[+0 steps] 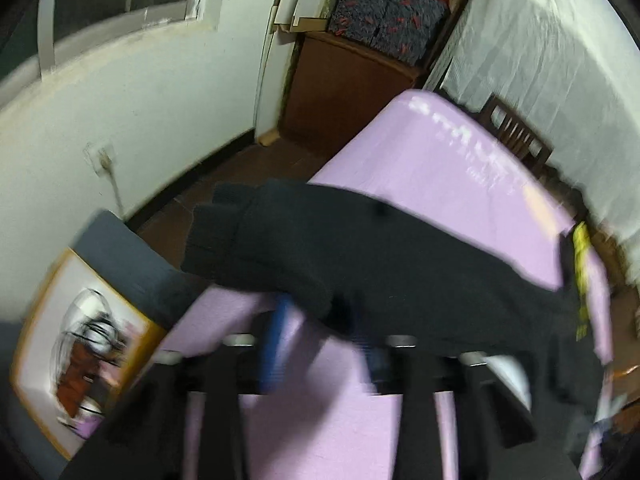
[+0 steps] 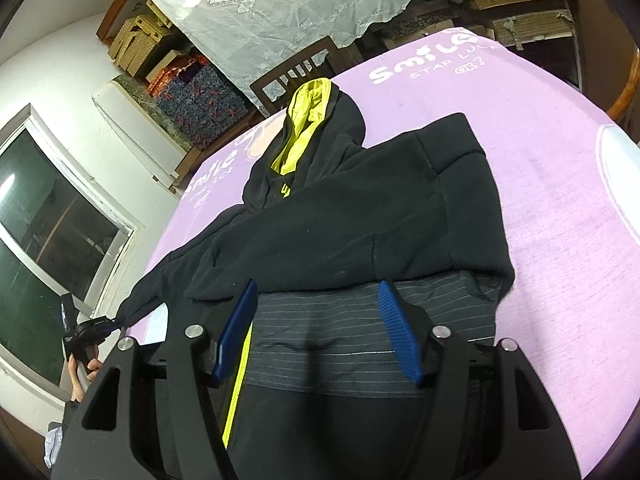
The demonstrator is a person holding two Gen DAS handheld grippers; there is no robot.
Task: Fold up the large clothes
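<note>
Black hoodie (image 2: 340, 208) lies flat on the lilac tabletop (image 2: 540, 200), hood with yellow lining (image 2: 304, 128) pointing away from you — one sleeve (image 2: 400, 184) already laid across the chest. Your right tongs (image 2: 316, 336) stand apart over the striped hem, gripping nothing — likely steadying. Left tongs (image 1: 324, 340) hold the other sleeve (image 1: 280, 240), presumably to swing it in; too blurred to tell whether they're clamped.

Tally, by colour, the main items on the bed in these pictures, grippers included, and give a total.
Black with yellow lining: 1, the hoodie
Lilac: 1, the bed cover
Black with blue pads: 2, the left gripper and the right gripper
Total: 4
</note>
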